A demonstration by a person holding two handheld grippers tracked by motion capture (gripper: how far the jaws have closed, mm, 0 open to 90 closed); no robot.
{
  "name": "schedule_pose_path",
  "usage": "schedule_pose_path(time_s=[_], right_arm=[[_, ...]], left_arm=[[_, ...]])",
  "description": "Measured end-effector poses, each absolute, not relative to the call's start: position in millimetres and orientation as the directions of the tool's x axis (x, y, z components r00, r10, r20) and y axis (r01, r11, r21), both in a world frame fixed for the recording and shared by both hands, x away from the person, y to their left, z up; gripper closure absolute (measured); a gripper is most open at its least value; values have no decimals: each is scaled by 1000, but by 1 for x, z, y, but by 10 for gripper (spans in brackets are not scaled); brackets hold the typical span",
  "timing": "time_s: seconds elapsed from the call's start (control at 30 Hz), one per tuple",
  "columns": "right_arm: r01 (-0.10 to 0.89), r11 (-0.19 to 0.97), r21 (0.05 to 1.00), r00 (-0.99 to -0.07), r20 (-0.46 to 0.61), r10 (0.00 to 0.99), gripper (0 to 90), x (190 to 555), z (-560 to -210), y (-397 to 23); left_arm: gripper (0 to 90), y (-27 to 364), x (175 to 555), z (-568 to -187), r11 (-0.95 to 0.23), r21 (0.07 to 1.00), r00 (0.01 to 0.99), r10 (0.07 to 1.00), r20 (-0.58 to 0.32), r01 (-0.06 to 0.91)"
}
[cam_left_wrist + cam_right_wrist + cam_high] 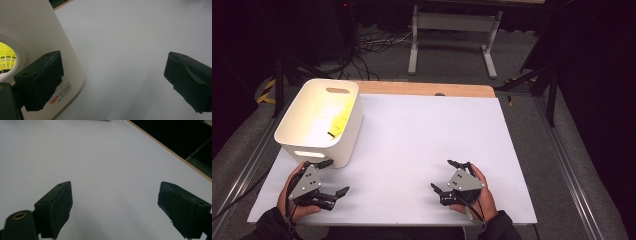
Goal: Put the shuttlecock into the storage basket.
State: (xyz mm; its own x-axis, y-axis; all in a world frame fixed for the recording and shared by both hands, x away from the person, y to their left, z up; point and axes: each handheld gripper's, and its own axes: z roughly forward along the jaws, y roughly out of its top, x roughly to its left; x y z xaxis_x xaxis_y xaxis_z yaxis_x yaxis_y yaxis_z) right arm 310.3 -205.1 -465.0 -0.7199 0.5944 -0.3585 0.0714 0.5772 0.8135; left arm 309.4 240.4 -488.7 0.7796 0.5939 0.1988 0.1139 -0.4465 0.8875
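Bin, white and round-cornered with slot handles, stood at the worktop's far left, something yellow inside. Left hand-held gripper gaped just beside its near wall; right hand-held gripper gaped, empty.

This looks like a lab or recording studio set up for data collection. A white-covered table with a wooden edge stands on grey carpet, ringed by black curtains. Cables trail over the floor, dark stand legs flank the table, and an adjustable desk frame stands behind.
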Motion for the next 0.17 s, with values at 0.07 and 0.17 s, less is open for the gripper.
schedule_pose_path(time_s=[0.07, 0.17], right_arm=[[73, 578, 813, -720, -358, 595, 135, 310, -465, -205], [72, 577, 814, -721, -357, 594, 134, 310, -465, -205]], left_arm=[[31, 240, 310, -488, -452, 885, 779, 592, 204, 112], [32, 238, 310, -489, -450, 885, 780, 594, 197, 118]])
